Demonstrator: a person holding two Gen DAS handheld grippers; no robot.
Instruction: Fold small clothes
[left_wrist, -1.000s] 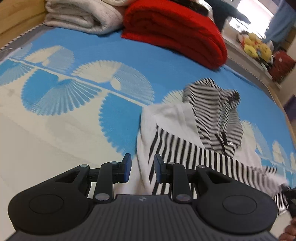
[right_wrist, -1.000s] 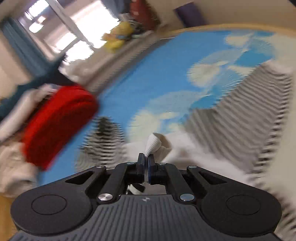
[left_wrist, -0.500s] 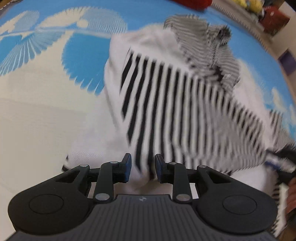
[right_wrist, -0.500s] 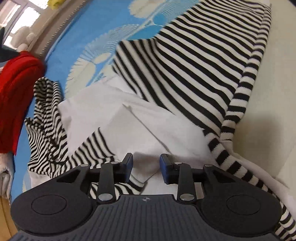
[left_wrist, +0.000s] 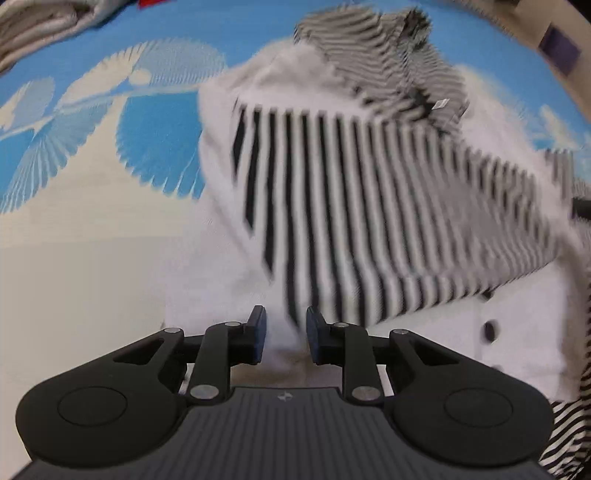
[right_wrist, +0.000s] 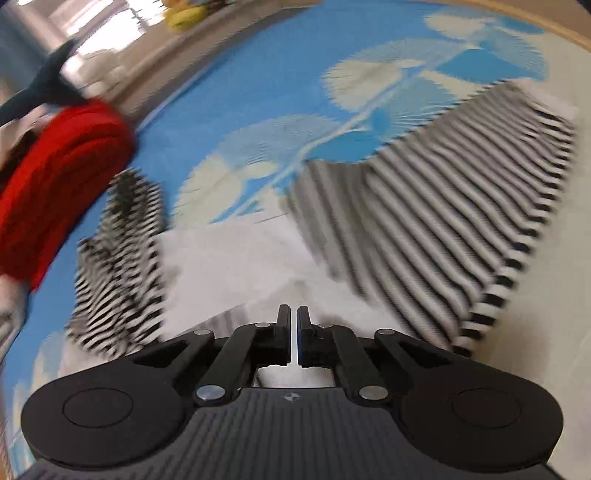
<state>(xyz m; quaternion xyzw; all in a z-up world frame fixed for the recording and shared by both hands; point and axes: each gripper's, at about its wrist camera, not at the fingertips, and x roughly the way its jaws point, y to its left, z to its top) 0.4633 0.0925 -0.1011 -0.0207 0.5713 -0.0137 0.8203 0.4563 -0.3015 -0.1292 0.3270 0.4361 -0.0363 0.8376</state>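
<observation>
Left gripper (left_wrist: 283, 332) hangs partly open, jaws closing, white cloth between the pads but no squeeze that I can see. Right gripper (right_wrist: 293, 332) is closing to a thin slit with white fabric in it. The striped hoodie (left_wrist: 369, 206) lies rumpled on the blue bedspread (left_wrist: 166, 48), near a red blanket (right_wrist: 59, 177).

Left gripper (left_wrist: 283, 334) over a striped garment (left_wrist: 369, 206) on the bed.

Its jaws stand apart and are closing, with white cloth of the garment between the blue pads (left_wrist: 258, 334); whether they press on it is unclear. The black-and-white garment lies crumpled and blurred on a blue and cream bedspread (left_wrist: 92, 177).
</observation>
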